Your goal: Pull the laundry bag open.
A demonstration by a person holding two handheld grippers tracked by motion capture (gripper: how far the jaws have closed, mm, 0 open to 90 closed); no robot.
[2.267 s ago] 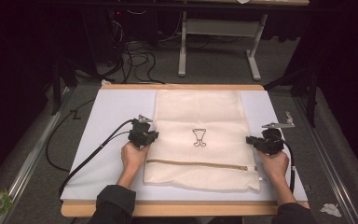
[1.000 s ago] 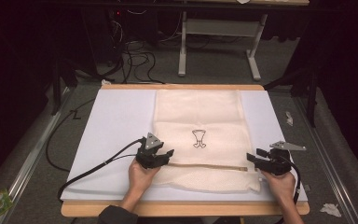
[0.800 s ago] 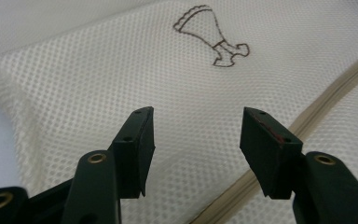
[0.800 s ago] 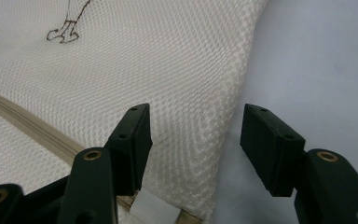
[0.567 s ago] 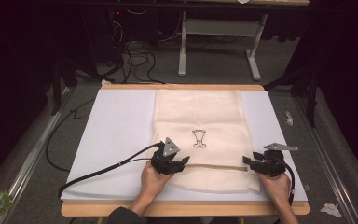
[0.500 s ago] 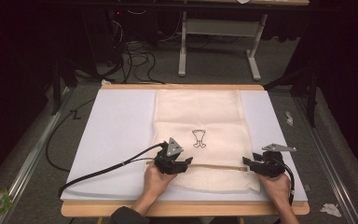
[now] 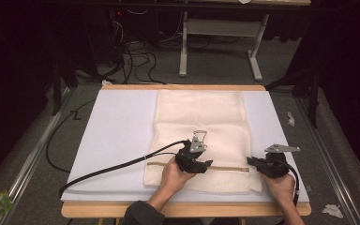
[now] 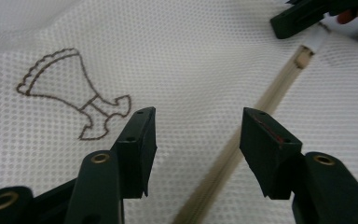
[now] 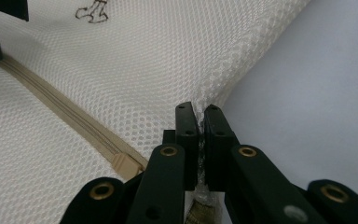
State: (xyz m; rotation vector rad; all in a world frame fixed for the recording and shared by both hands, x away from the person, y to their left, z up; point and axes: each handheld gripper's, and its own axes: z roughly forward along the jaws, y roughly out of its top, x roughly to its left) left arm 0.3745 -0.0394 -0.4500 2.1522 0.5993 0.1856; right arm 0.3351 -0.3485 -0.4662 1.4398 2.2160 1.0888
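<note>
Mesh bag [image 7: 199, 136], cream-white with a small brown stitched emblem [image 8: 70, 91] and a tan zipper [image 7: 225, 168] running across its near part, lies flat on the white sheet that covers the counter [image 7: 117, 131]. At the bag's right edge, close to the zipper's end, the right gripper [image 9: 198, 122] has just been closing, and its fingers [image 9: 186, 126] now pinch a fold of the mesh between them; in the right gripper view the netting is caught in the thin slit between the two black pads, with the zipper's tan end stop just beside them to the left. The left gripper [image 8: 196, 135] hovers over the middle of the bag with its fingers [image 8: 137, 140] apart and nothing between them; in the left gripper view the zipper runs diagonally under the gap, the emblem lies off to the left, and the right gripper shows at the top right corner by the zipper's far end.
</note>
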